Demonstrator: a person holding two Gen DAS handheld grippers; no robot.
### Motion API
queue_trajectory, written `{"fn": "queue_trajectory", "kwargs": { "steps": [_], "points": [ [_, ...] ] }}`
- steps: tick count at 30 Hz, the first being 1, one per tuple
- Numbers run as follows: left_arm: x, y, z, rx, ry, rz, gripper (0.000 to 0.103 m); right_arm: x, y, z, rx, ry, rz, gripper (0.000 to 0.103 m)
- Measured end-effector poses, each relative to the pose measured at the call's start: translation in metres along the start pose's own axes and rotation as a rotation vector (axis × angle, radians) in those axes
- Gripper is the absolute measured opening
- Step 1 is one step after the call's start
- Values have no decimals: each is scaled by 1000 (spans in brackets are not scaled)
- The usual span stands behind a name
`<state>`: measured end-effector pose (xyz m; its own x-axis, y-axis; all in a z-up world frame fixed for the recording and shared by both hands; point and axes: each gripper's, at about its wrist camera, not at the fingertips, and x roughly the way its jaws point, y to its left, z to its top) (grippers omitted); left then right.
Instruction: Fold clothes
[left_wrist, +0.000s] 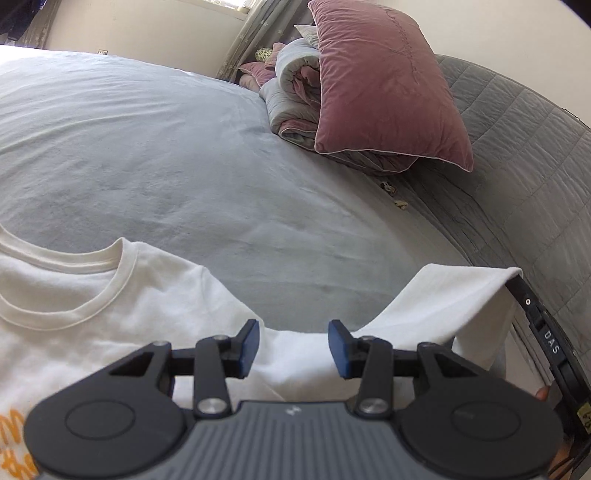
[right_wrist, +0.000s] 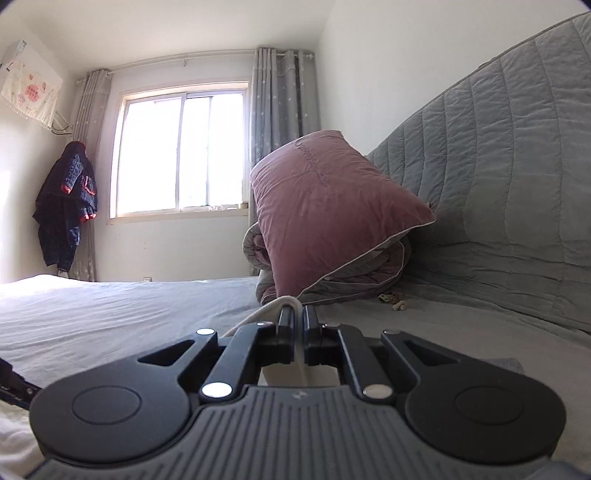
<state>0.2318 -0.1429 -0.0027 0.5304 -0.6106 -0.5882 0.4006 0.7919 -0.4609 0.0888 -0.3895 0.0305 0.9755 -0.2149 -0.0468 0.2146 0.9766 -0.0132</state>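
Tee (left_wrist: 92, 302) lies on the bed (left_wrist: 166, 155), near edge, collar up, orange print at the left. Your left claw (left_wrist: 293, 349) hangs over the shoulder area, jaws wide, holding nothing. Sleeve (left_wrist: 443, 306) to its right is lifted off the bed, its tip pinched by your right claw (right_wrist: 298, 321), jaws nearly closed on white cloth. My read: sleeve fold in hand, sleeve raised to go across the body. Next move likely calls for carrying the sleeve left over the chest, keeping it taut, and setting it flat before letting go; left claw could pin the shoulder line. Pillow (left_wrist: 388, 81) and rolled quilt (left_wrist: 291, 99) sit at the far right edge, well apart.
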Motion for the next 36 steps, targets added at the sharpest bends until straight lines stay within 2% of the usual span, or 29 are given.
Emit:
{"fn": "queue_trajectory", "kwargs": {
  "steps": [4,5,10,12,14,17,18,19,20,21,22,26,29,31,36],
  "points": [
    [29,-12,6,2,10,-15,42,-11,-13,5,-226,142,107,6],
    [35,-15,5,12,14,-14,42,-14,-17,5,-240,183,137,6],
    [40,-25,-20,149,37,34,42,-30,-35,0,-280,388,273,6],
    [36,-30,-28,238,38,48,42,-34,-31,-8,-299,492,316,6],
    [31,-37,-31,340,65,74,43,-38,-25,-19,-330,624,366,14],
    [27,-45,-30,427,115,91,51,-46,-21,-29,-323,681,501,14],
    [26,-47,-28,441,127,92,52,-48,-22,-28,-306,659,525,18],
    [26,-49,-25,447,129,91,53,-49,-24,-25,-291,632,531,31],
    [26,-51,-22,452,132,90,53,-51,-28,-22,-281,607,510,55],
    [26,-53,-20,458,134,89,54,-53,-33,-20,-270,583,489,62],
    [25,-56,-17,463,136,88,54,-55,-37,-17,-261,560,467,65],
    [37,-70,-8,494,123,65,56,-50,-62,-8,-168,510,325,65],
    [53,-80,-3,523,122,33,56,-38,-78,-12,-97,536,224,65],
    [65,-84,0,535,133,13,56,-30,-83,-18,-71,567,192,65],
    [91,-83,1,532,162,-41,56,-13,-104,-35,90,644,142,63]
  ]
}}
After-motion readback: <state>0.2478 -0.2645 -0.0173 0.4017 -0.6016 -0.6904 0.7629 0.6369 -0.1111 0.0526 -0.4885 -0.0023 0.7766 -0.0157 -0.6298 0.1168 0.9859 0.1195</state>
